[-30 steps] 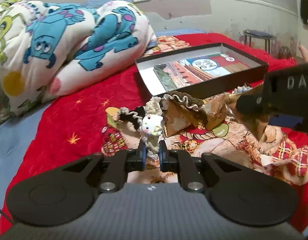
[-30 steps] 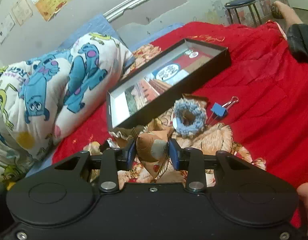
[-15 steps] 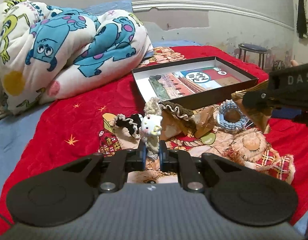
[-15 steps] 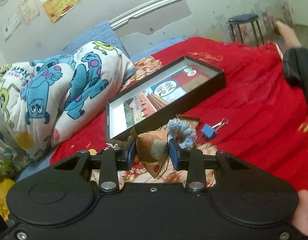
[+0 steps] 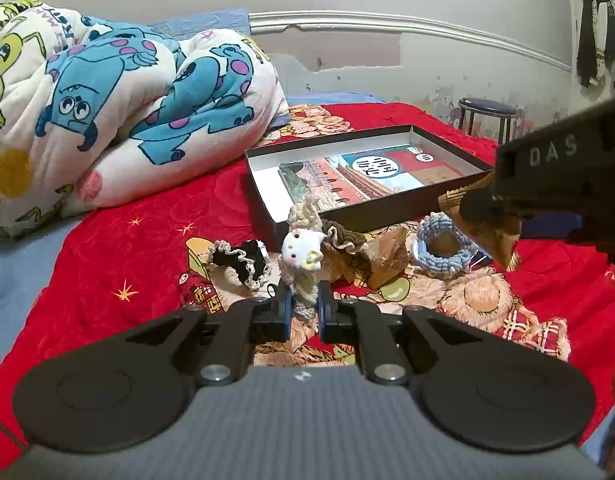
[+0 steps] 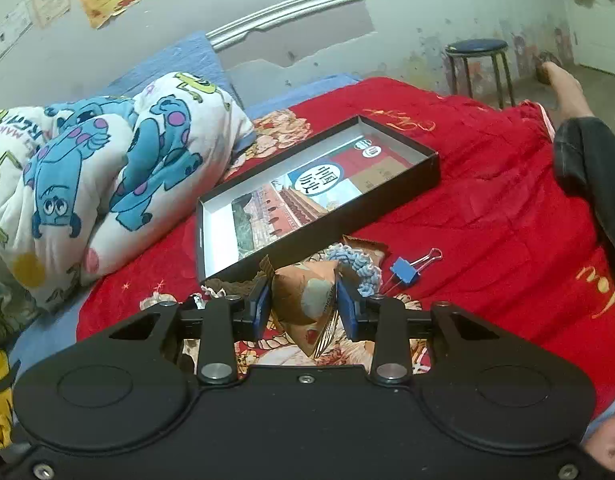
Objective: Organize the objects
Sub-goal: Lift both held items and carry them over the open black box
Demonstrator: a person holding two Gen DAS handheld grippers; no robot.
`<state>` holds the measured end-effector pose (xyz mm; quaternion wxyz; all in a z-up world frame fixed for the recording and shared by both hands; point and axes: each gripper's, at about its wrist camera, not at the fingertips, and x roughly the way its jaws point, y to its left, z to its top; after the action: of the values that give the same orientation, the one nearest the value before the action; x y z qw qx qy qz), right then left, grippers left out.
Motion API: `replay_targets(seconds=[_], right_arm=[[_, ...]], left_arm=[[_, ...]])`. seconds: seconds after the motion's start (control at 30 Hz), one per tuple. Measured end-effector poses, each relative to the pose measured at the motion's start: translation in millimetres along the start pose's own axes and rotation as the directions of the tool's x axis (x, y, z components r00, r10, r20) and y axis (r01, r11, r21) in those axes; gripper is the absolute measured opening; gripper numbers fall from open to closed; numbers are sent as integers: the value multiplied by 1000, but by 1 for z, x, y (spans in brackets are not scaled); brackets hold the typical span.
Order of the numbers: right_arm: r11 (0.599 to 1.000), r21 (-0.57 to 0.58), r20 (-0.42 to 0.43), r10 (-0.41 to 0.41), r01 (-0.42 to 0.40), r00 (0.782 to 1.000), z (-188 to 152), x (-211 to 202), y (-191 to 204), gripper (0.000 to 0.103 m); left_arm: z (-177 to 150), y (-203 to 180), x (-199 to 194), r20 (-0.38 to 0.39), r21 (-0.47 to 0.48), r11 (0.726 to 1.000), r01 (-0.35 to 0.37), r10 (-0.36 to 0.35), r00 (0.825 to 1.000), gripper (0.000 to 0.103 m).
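Left tongs [image 5: 303,312] clamped on cat scrunchie [image 5: 301,252], right tongs [image 6: 305,308] on brown packet [image 6: 303,292]

box [image 6: 395,196] on bed [image 6: 487,208]; quilt [image 6: 107,176] left; binder clip [image 6: 405,270] before box.

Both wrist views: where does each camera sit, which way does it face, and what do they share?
Left wrist: sits on the left gripper, looking down its fingers at a cat-face scrunchie they clamp; the right gripper shows at right.
Right wrist: sits on the right gripper, fingers clamping a triangular snack packet; a sleeve at right.
Shared: black box, blue scrunchie, red bedspread.
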<state>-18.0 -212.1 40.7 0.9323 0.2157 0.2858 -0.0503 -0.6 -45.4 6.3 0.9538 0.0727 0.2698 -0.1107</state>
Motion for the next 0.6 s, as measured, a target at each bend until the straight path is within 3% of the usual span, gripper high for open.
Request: replay_targets(seconds=[0.3, 0.6], right_arm=[[999, -3, 34, 43, -43, 998, 10, -16, 10, 34], [995, -17, 71, 95, -94, 993, 25, -39, 32, 34]], left_arm=[[3, 8, 2, -10, -52, 999, -2, 2, 1000, 16], [10, 16, -8, 39, -87, 996, 23, -19, 999, 16]])
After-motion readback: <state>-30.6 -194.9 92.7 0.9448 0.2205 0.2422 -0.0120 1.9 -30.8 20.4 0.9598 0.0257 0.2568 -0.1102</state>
